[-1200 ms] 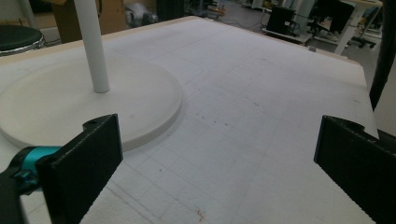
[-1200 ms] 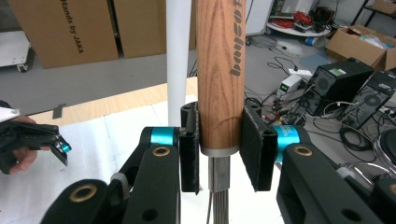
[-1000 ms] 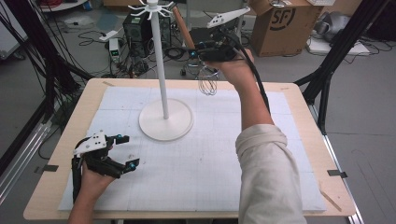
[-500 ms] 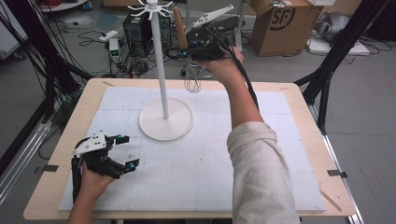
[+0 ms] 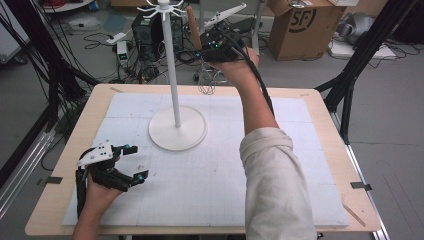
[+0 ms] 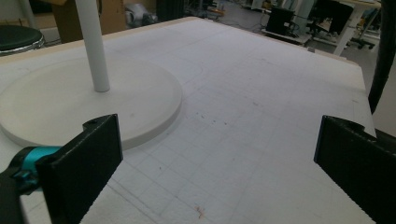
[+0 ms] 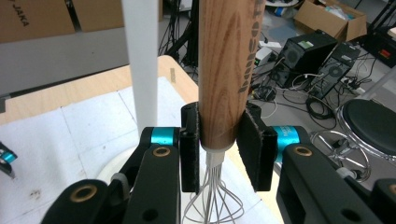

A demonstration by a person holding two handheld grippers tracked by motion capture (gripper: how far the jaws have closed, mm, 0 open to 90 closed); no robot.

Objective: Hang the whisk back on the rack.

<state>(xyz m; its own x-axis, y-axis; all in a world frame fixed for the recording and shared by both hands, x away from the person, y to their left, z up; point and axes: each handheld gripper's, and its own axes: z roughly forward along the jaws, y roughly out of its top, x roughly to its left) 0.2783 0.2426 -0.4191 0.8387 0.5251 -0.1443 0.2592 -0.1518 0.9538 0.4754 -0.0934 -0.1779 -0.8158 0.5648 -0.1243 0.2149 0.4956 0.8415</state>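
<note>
A whisk hangs wire end down, its wooden handle point(image 7: 226, 70) clamped between the jaws of my right gripper point(image 7: 223, 147). In the high view that gripper point(image 5: 216, 47) is raised over the table's far edge, with the whisk's wires point(image 5: 206, 89) dangling below and the handle point(image 5: 190, 20) sticking up. The white stand's pole point(image 5: 170, 65) rises just to its left from a round base point(image 5: 177, 128), with hooks point(image 5: 162, 7) at the top. My left gripper point(image 5: 137, 162) rests at the front left, open with nothing between its jaws, facing the base point(image 6: 70, 102).
A white gridded mat point(image 5: 280, 165) covers the wooden table point(image 5: 325, 100). Beyond the far edge are a cardboard box point(image 5: 300, 25), a computer tower point(image 5: 150, 30) and floor cables. Black frame legs point(image 5: 350, 85) stand at the right.
My right gripper has drifted a little to the left with the whisk, closer to the stand's pole. The left gripper has not moved.
</note>
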